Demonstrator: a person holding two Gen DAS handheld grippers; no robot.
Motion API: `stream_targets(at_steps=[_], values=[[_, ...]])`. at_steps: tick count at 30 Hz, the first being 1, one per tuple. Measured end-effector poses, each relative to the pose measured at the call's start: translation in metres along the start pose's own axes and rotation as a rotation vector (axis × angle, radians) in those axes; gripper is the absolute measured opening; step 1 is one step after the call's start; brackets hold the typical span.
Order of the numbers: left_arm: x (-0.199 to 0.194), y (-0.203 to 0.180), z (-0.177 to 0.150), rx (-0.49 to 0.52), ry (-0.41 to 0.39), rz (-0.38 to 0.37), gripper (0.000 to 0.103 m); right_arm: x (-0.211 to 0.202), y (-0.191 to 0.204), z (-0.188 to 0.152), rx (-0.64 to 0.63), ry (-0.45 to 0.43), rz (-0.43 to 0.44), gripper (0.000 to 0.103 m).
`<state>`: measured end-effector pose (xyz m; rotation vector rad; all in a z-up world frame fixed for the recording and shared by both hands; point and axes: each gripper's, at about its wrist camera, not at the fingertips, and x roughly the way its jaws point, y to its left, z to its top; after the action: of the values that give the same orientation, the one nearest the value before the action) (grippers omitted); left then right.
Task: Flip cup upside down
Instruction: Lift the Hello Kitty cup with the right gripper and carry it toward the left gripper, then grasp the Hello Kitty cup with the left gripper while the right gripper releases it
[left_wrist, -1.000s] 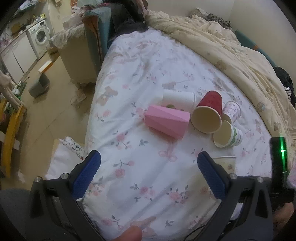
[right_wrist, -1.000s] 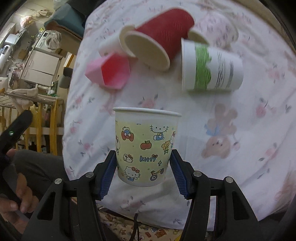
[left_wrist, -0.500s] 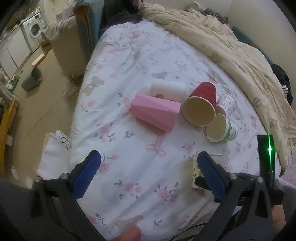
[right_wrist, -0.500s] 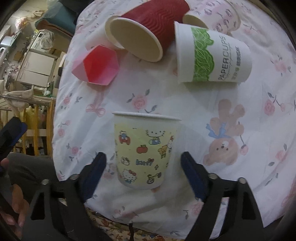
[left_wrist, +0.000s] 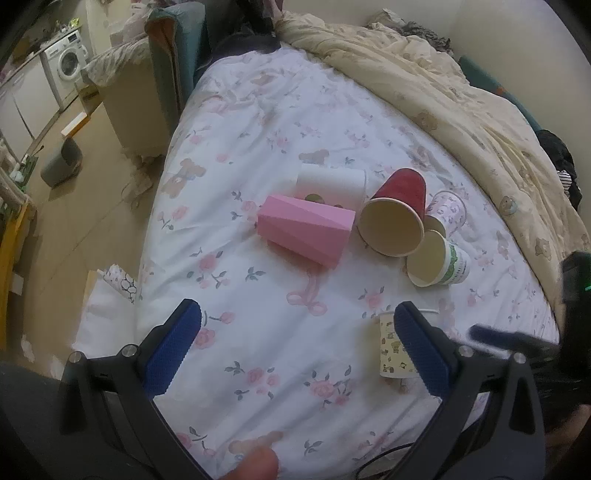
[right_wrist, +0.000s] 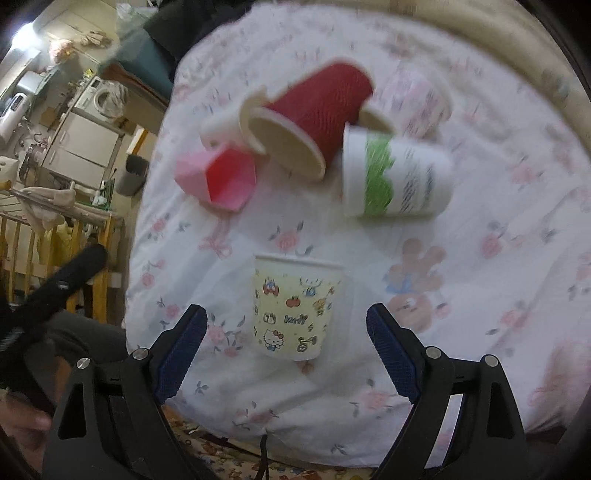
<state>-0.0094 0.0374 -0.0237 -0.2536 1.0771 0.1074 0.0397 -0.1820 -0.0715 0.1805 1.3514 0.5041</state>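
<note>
A yellow cartoon-print paper cup (right_wrist: 297, 308) stands upright, mouth up, on the floral bedsheet near the bed's front edge. My right gripper (right_wrist: 286, 343) is open, its blue pads apart on either side of the cup and a little short of it, not touching. In the left wrist view the same cup (left_wrist: 393, 345) shows partly behind the right blue finger. My left gripper (left_wrist: 297, 343) is open and empty above the sheet.
Several cups lie on their sides further back: a pink faceted cup (left_wrist: 304, 229), a white cup (left_wrist: 332, 182), a red cup (left_wrist: 397, 218), a green-banded paper cup (left_wrist: 437, 258) and a floral cup (left_wrist: 448, 210). A cream duvet (left_wrist: 461, 99) covers the right side. The bed edge and floor lie left.
My right gripper opened and let go of the cartoon cup, then drew back. The cup now stands free on the sheet. The left gripper shifted slightly.
</note>
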Motion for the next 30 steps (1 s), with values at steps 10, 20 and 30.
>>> stream_targets(at_steps=[10, 20, 30], values=[[0.006, -0.018, -0.006, 0.070, 0.016, -0.011, 0.103, -0.051, -0.021, -0.013, 0.048, -0.266, -0.058, 0.091], [0.044, -0.039, -0.021, 0.043, 0.196, -0.103, 0.103, -0.049, -0.060, -0.018, 0.181, -0.230, -0.065, 0.091], [0.085, -0.099, -0.050, 0.105, 0.333, -0.119, 0.096, -0.051, -0.078, -0.013, 0.245, -0.208, -0.040, 0.091]])
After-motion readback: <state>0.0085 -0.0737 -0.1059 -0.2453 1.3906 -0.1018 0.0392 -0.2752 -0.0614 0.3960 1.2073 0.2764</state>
